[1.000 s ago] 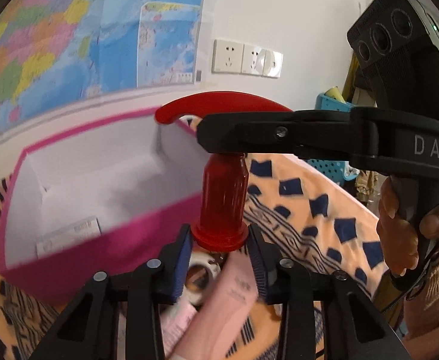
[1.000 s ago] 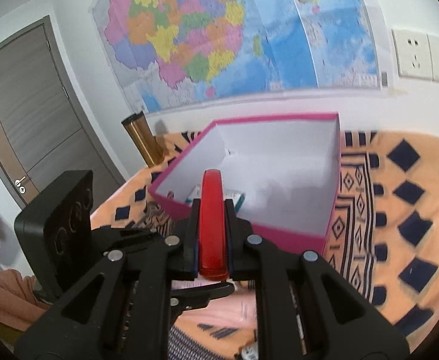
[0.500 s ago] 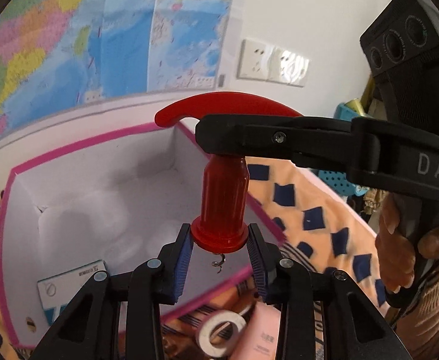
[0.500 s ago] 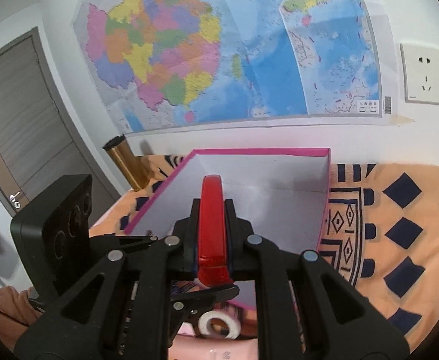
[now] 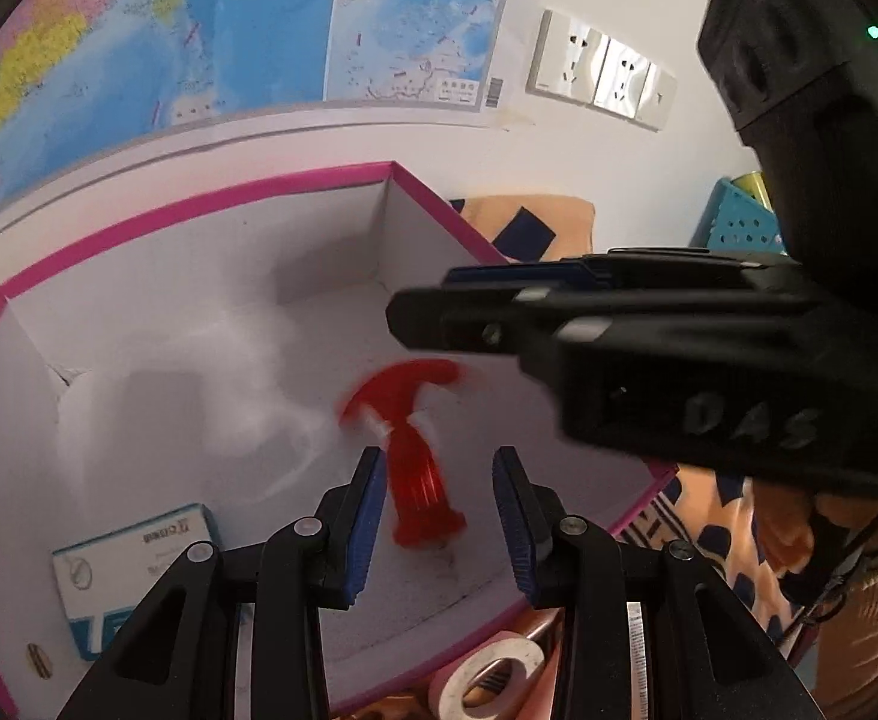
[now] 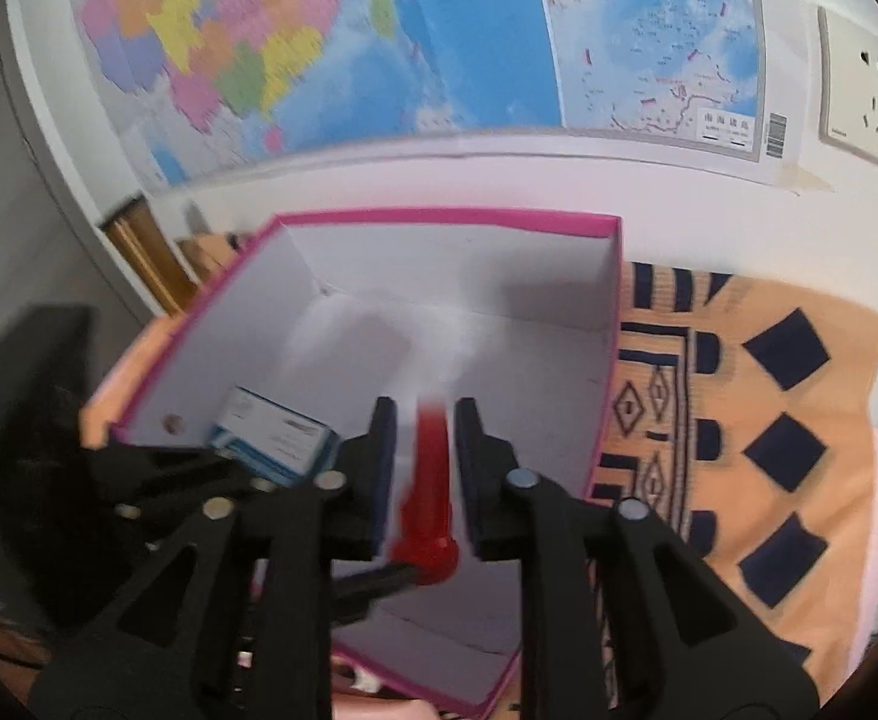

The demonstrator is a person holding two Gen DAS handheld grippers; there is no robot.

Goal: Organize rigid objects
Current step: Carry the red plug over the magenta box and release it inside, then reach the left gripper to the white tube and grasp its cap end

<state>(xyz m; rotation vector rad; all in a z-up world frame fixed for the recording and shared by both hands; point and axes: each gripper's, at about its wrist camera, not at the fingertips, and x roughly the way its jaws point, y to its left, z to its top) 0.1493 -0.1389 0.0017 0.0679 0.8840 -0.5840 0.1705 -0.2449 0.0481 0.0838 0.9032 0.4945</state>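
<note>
A red T-handled tool (image 5: 414,450), blurred and tilted, is down inside the pink box (image 5: 198,204) with white walls. My left gripper (image 5: 435,480) hangs over the box, and its blue pads stand apart from the tool's round foot. In the right wrist view the tool (image 6: 432,468) sits between the pads of my right gripper (image 6: 423,420) with a gap on each side; those jaws are opening. The right gripper (image 5: 414,312) reaches in from the right above the tool. The box's (image 6: 439,215) floor shows beneath both grippers.
A small blue-and-white carton (image 5: 132,564) lies in the box's near left corner. A roll of tape (image 5: 493,678) lies outside the near wall. An orange patterned cloth (image 6: 769,420) covers the surface. A gold cylinder (image 6: 138,252) stands left of the box. A hand (image 5: 781,528) holds the right gripper.
Both grippers moved forward and down over the box. The right jaws parted and the red tool came free of both grippers, dropping into the box.
</note>
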